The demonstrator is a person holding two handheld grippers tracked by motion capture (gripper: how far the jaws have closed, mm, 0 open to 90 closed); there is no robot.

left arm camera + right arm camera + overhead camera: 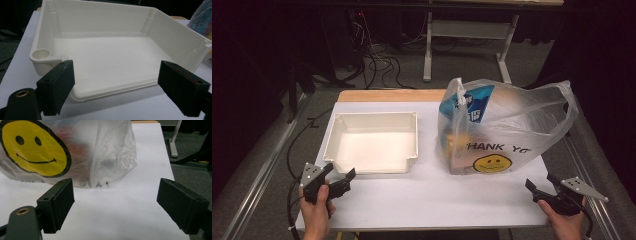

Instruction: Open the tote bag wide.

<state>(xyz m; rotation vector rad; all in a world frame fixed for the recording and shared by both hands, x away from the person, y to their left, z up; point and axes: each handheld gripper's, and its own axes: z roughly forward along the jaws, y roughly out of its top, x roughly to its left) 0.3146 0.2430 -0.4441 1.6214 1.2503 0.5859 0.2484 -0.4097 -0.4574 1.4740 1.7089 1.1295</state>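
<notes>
Contents of the plastic bag [507, 127] stay blurred; left tool [339, 178] and right tool [542, 186] spread wide.

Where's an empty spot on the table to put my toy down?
The white table is bare along the near edge, between the left gripper and right gripper. The white plastic tray is empty inside too. The gap between the tray and the clear smiley-face plastic bag is narrow.
</notes>
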